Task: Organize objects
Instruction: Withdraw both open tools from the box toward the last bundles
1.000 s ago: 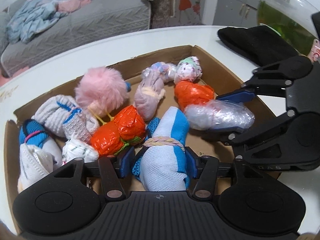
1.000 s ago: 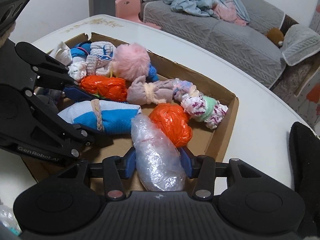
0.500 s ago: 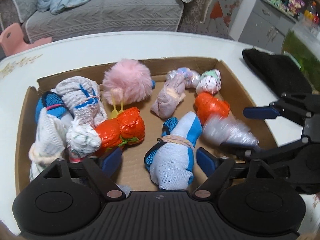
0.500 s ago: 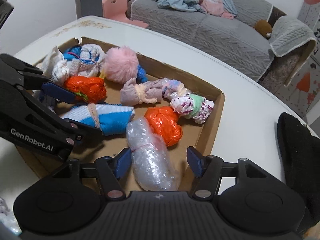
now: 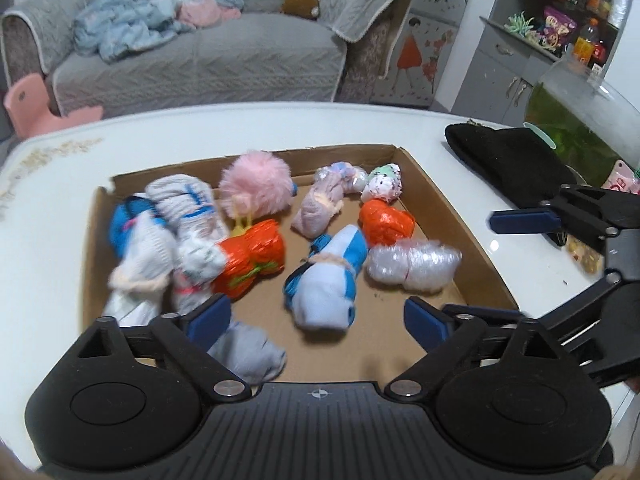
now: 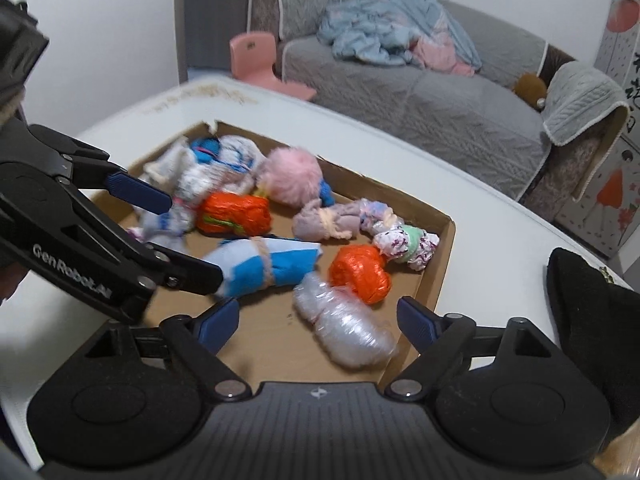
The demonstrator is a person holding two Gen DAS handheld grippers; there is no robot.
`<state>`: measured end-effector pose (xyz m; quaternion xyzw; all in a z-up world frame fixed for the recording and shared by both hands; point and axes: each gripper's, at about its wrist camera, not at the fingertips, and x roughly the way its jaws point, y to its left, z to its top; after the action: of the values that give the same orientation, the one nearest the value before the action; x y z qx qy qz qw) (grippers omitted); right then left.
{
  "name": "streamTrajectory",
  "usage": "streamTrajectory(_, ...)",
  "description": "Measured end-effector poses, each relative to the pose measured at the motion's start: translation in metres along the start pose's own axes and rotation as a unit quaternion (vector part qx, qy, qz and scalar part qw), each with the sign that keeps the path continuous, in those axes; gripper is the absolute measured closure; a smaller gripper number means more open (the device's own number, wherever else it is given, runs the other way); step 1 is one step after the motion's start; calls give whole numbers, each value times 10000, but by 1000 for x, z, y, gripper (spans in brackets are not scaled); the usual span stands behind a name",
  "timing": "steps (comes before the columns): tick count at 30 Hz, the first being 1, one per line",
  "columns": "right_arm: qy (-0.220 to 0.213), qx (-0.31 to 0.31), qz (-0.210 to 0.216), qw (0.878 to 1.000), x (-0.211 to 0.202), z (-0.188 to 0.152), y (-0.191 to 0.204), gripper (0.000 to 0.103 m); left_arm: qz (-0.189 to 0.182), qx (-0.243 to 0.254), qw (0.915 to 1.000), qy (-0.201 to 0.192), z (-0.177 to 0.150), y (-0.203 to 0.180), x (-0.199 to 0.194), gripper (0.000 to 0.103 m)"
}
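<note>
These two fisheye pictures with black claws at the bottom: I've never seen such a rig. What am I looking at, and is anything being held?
No robot: a person holds a two-finger gripper in each hand, each with a camera looking along its fingers. One picture is from the left gripper, the other from the right gripper. On the white table sits a cardboard tray of bundles. Both jaws have just been opening and hold nothing: the blue-and-white sock roll and the clear plastic bundle lie loose in the tray.

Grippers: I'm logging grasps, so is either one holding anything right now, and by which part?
Nothing is held. The left gripper and right gripper have just been opening; the blue-and-white sock bundle and clear plastic bundle lie free in the cardboard box.
</note>
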<state>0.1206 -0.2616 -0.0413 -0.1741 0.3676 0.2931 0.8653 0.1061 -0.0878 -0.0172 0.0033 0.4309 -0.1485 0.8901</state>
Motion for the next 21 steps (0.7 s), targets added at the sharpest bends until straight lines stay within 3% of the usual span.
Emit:
streamTrajectory(12, -450, 139, 357, 9983, -54, -54, 38, 17, -29, 153, 9990, -417, -88, -4, -69, 6)
streamTrajectory(21, -470, 50, 678, 9966, -62, -100, 66, 16, -161, 71, 9985, -512, -149, -22, -81, 4)
